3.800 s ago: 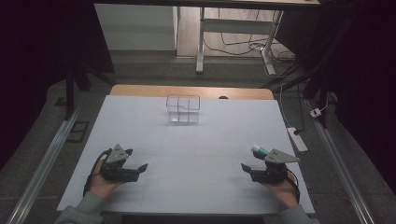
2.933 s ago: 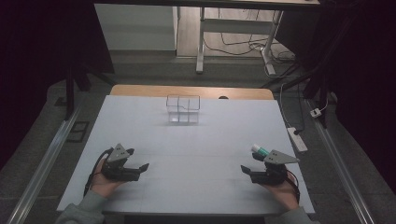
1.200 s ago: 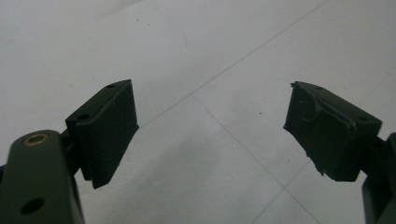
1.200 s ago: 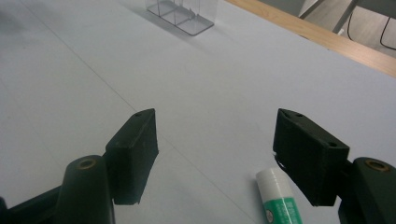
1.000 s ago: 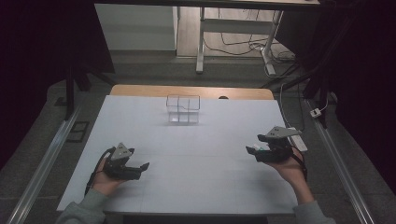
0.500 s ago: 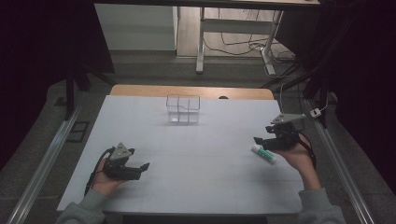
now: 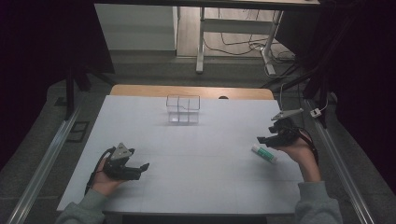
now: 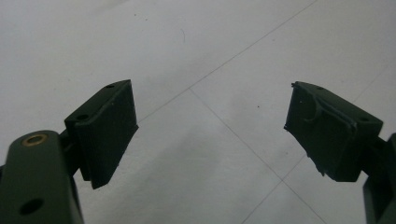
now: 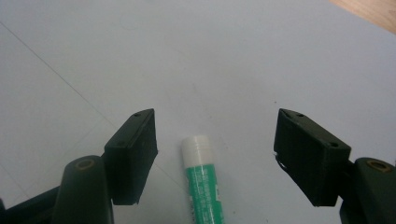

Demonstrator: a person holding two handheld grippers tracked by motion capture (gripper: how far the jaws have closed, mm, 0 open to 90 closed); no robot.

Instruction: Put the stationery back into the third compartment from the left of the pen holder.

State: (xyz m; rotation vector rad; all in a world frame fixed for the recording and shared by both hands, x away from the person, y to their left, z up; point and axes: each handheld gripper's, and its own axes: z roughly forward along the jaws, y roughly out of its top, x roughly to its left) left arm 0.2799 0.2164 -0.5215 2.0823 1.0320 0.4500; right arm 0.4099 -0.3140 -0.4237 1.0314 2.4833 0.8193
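Near the table's (image 7: pixel 196 154) right edge, the right gripper (image 9: pixel 215 149) is spread around a green-and-white glue stick (image 9: pixel 201 186) lying flat. The left gripper (image 8: pixel 210 135) is spread, empty, near the front-left corner.

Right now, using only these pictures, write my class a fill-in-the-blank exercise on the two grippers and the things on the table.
1. The glue stick lies flat on the table between the open fingers of the ____ gripper.
2. The glue stick's body is green and its cap is ____.
3. The left gripper is ____, with bare table between its fingers.
4. The clear box stands near the table's ____ edge.

Missing words: right; white; open; far
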